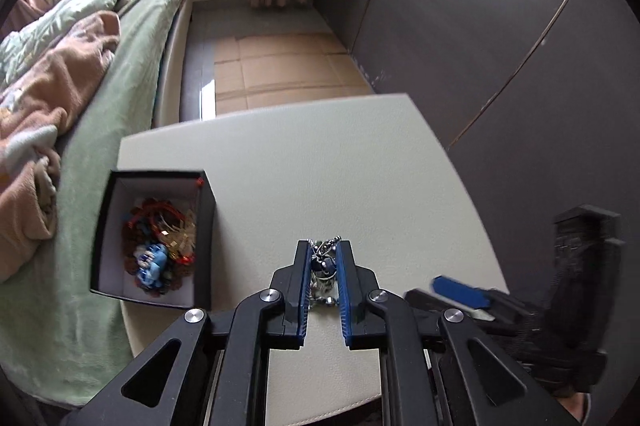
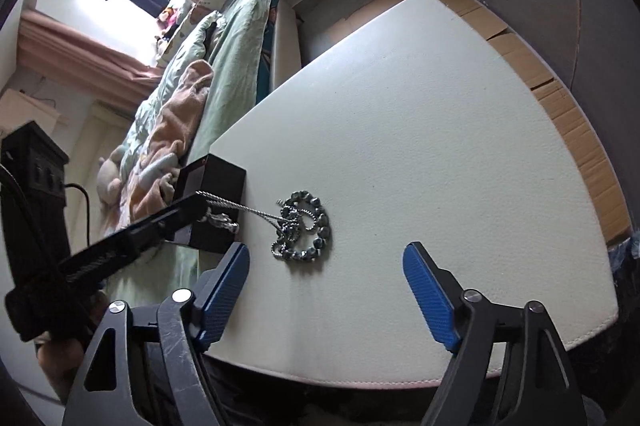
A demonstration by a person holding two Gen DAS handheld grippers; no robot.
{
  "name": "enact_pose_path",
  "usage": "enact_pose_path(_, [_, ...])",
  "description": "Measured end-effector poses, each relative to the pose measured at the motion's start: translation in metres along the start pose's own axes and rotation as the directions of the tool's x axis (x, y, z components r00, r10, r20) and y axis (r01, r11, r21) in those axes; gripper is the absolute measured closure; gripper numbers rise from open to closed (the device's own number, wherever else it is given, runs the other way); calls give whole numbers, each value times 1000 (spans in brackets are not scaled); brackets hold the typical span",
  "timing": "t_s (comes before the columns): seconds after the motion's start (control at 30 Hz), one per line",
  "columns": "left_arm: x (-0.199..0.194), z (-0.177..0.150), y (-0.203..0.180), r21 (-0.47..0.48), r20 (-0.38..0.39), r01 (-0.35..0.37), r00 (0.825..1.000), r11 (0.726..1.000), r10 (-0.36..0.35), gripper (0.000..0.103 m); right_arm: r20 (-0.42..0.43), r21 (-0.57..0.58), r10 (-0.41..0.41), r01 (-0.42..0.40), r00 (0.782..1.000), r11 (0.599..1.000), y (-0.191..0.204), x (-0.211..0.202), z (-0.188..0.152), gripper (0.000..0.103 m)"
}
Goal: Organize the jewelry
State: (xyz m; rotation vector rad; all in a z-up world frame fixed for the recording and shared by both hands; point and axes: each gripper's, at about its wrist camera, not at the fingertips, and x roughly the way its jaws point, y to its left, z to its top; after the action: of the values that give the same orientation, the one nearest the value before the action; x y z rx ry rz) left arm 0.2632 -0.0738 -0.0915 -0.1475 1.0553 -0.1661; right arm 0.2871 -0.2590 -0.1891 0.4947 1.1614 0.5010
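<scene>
My left gripper [image 1: 325,252] is shut on a silver chain necklace [image 1: 325,268] with a blue bead, just above the white table [image 1: 320,166]. In the right wrist view the left gripper [image 2: 198,204] pulls one end of the chain taut while the rest lies in a heap [image 2: 304,230] on the table [image 2: 400,106]. A black box [image 1: 152,238] with colourful jewelry inside stands at the table's left edge; it also shows in the right wrist view [image 2: 212,202]. My right gripper [image 2: 326,266] is open and empty, just short of the heap; its blue fingertip shows in the left wrist view [image 1: 460,290].
A bed with a green sheet [image 1: 104,186] and pink blanket [image 1: 52,86] lies left of the table. Dark wardrobe doors [image 1: 500,26] stand to the right. Cardboard [image 1: 280,66] covers the floor beyond the table.
</scene>
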Motion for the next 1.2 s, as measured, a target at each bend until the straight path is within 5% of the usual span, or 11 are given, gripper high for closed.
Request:
enact_pose_path(0.33, [-68, 19, 2, 19, 134, 20, 991, 1000, -23, 92, -73, -75, -107, 101, 992, 992, 28, 47, 2, 55])
enact_pose_path(0.53, [-98, 25, 7, 16, 195, 13, 981, 1000, -16, 92, -96, -150, -215, 200, 972, 968, 46, 74, 0, 62])
enact_pose_path(0.67, [-113, 30, 9, 11, 228, 0, 974, 1000, -2, 92, -69, -232, -312, 289, 948, 929, 60, 84, -3, 79])
enact_pose_path(0.7, [-116, 31, 11, 7, 234, -1, 972, 1000, 0, 93, -65, -238, -314, 291, 947, 927, 61, 85, -4, 91])
enact_pose_path(0.73, [-121, 32, 14, 2, 242, -3, 970, 1000, 3, 96, -78, -231, -300, 275, 951, 933, 60, 86, -3, 93])
enact_pose_path(0.77, [-125, 32, 15, 0, 249, -6, 968, 1000, 6, 103, -75, -223, -291, 268, 954, 937, 59, 85, -3, 93])
enact_pose_path(1.03, [-166, 39, 24, -11, 333, -32, 942, 999, 33, 103, -43, -143, -169, 161, 985, 977, 46, 63, 3, 93])
enact_pose_path(1.2, [-149, 33, 26, -9, 282, -19, 959, 1000, 21, 103, 7, -121, -108, 108, 994, 987, 45, 46, 4, 93])
